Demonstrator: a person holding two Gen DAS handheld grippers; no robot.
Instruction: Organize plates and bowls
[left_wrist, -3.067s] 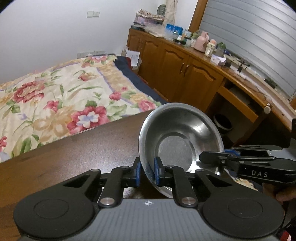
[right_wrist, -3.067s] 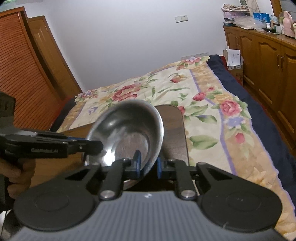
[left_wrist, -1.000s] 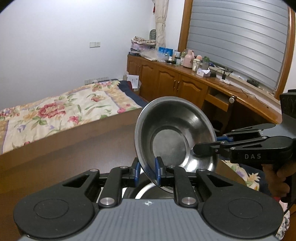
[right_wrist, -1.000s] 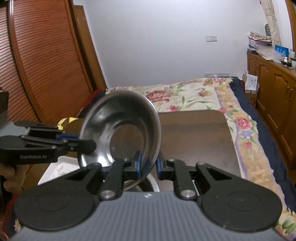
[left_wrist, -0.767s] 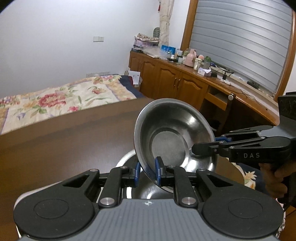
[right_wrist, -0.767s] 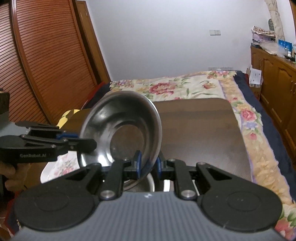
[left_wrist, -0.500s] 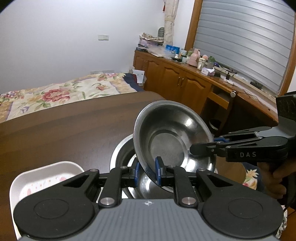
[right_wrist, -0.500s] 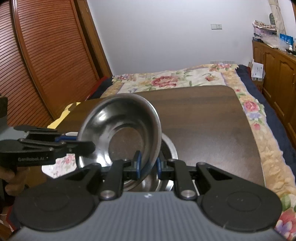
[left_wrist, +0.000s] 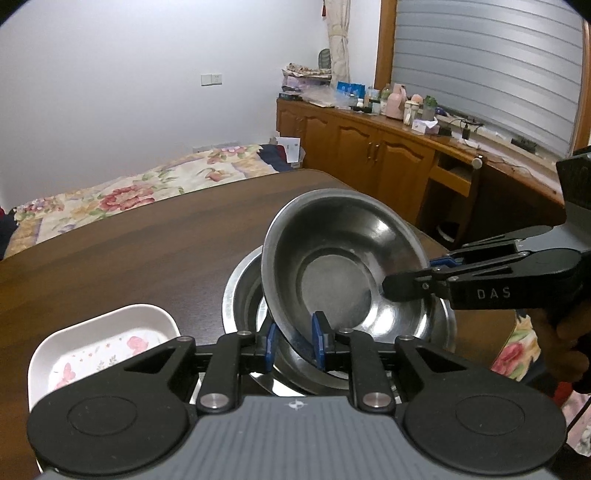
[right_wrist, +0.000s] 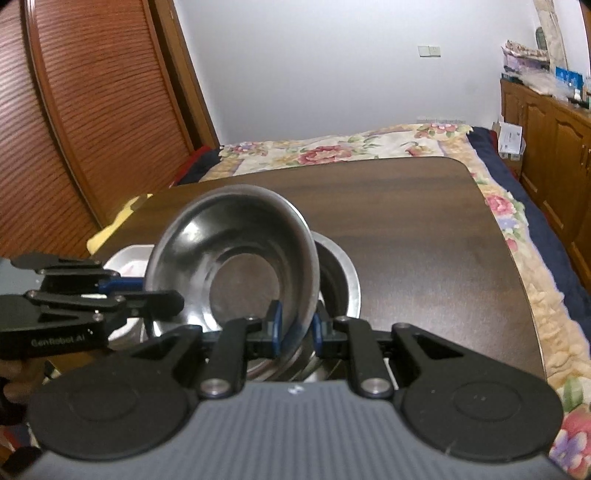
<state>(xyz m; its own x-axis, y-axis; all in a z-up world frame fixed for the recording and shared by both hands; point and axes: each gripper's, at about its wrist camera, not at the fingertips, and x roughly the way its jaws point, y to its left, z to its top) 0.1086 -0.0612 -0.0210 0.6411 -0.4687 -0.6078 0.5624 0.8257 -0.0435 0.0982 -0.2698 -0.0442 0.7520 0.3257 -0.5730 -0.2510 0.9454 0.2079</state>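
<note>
Dark brown wood makes up the table (right_wrist: 424, 236), its far corner rounded, and beyond it lies a bed with a flowered quilt (right_wrist: 332, 151) against a plain white wall. Louvred wooden doors (right_wrist: 92, 122) fill the left side of the right wrist view; in the left wrist view a long run of wooden cabinets (left_wrist: 369, 147) carries bottles and clutter beneath a grey roller shutter (left_wrist: 487, 70). Over the table a steel bowl (left_wrist: 343, 273) is held tilted, its lower edge dipping into a larger steel bowl (left_wrist: 240, 291) that sits on the wood. The left gripper (left_wrist: 293, 345) has just been loosening its jaws, the bowl's near rim between its blue pads, while the right gripper (right_wrist: 294, 330) is clenched on the opposite rim. Just beside the bowls rests a white floral tray (left_wrist: 103, 343).
</note>
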